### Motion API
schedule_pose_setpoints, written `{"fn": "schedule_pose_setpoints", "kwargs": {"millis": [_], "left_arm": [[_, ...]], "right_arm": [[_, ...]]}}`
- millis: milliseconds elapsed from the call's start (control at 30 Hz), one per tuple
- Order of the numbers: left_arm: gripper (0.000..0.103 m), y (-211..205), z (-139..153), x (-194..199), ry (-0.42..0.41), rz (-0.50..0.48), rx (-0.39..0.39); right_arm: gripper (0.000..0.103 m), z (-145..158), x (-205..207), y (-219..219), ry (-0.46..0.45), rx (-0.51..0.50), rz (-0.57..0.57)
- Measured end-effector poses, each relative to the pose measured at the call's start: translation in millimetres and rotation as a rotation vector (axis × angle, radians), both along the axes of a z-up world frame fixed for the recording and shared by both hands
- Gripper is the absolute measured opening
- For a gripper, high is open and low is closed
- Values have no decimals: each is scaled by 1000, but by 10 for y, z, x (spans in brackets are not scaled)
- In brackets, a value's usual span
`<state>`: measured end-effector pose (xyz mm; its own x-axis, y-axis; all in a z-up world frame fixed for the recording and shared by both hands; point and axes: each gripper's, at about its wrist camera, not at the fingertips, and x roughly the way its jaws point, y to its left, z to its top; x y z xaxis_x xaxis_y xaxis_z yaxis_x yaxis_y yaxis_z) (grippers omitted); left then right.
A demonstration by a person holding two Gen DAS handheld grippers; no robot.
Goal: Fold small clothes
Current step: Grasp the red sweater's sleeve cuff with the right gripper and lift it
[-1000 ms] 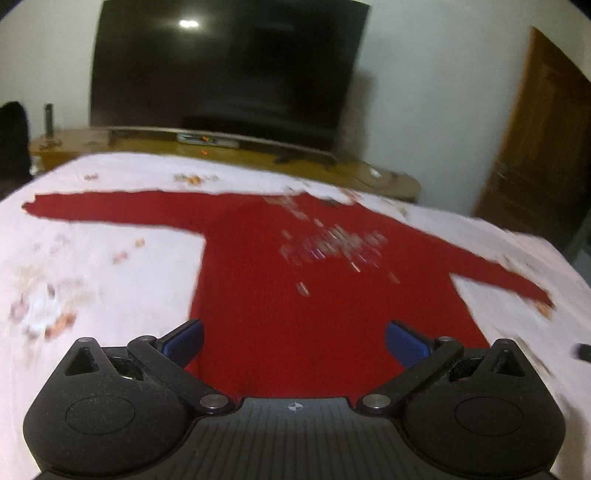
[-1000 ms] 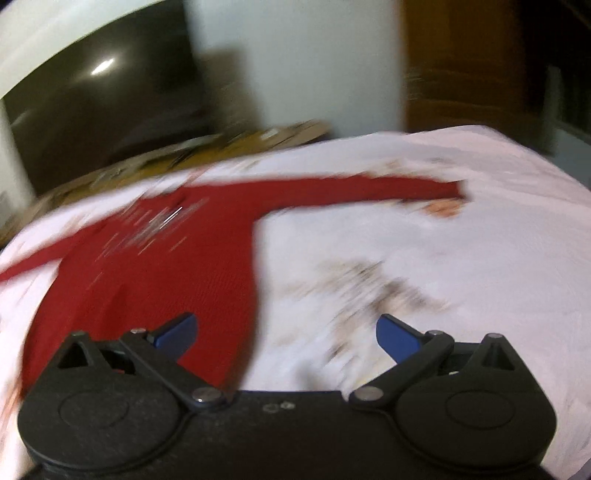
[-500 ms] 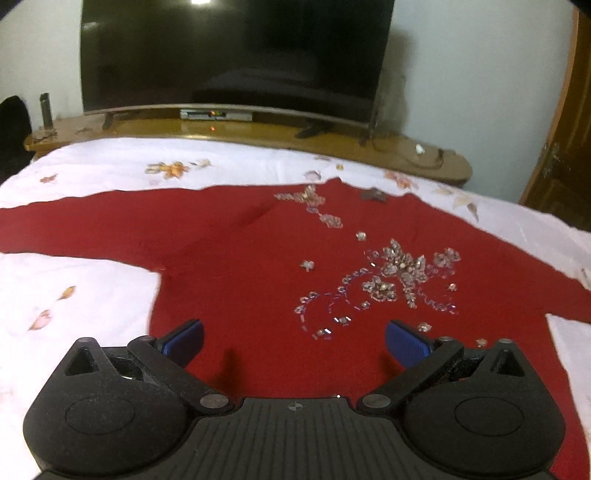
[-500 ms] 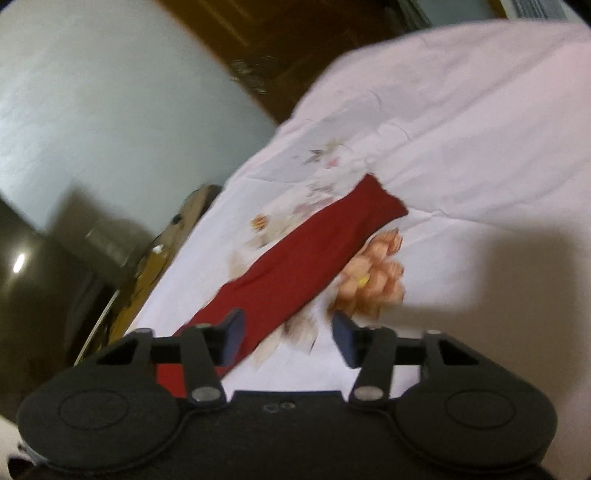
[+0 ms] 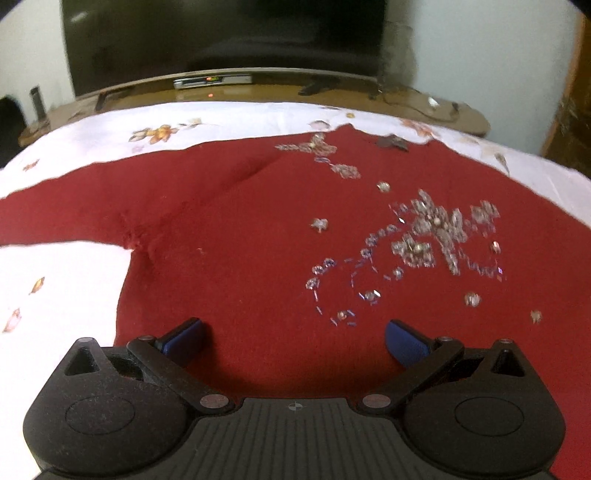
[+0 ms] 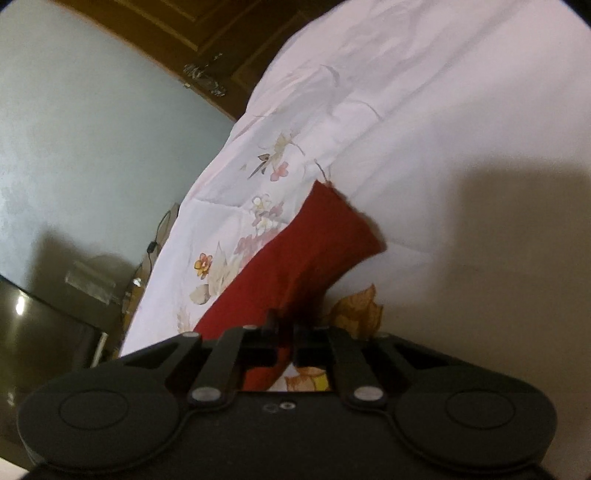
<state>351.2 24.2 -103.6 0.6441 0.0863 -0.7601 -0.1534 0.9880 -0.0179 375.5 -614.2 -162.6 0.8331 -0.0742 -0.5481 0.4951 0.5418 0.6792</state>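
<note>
I find the red top (image 5: 240, 236) spread flat, front up, on the floral sheet (image 5: 66, 288), its beadwork (image 5: 424, 236) facing me. All positions below are given against that top.

Left gripper (image 5: 293, 338): it hangs over the lower middle of the top's body, pointing down at the cloth. Its jaws stand wide apart, blue pads (image 5: 404, 343) clear of the fabric, nothing between them. I judge it is parked there ready to pin or pinch the body once the sleeve comes across.

Right gripper (image 6: 284, 332): it is at the far end of the top, on the sleeve (image 6: 306, 266) a little short of the cuff. Its jaws are fully closed with red cloth pinched between them; the sleeve bunches and rises toward the fingers, which suggests a real grip. The cuff end lies loose on the sheet beyond.

Assessment: the fold has barely begun. Gripping near the cuff gives me the whole sleeve to carry inward over the body. Risk noted: the beadwork may snag the sleeve as it crosses.

A dark screen (image 5: 221, 33) stands beyond the top's neckline.
</note>
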Motion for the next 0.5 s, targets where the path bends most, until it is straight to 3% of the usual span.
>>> {"fn": "schedule_pose_setpoints", "kwargs": {"millis": [100, 233, 367, 500], "left_arm": [[103, 48, 50, -13, 2, -14, -16], [103, 197, 111, -31, -29, -6, -53], [103, 407, 118, -49, -48, 32, -35], [103, 691, 132, -117, -42, 47, -46]], "right_arm": [[7, 177, 104, 154, 57, -126, 24], [7, 627, 219, 578, 32, -318, 105], [6, 1178, 373, 1493, -56, -532, 288], [7, 1387, 553, 2377, -93, -624, 429]]}}
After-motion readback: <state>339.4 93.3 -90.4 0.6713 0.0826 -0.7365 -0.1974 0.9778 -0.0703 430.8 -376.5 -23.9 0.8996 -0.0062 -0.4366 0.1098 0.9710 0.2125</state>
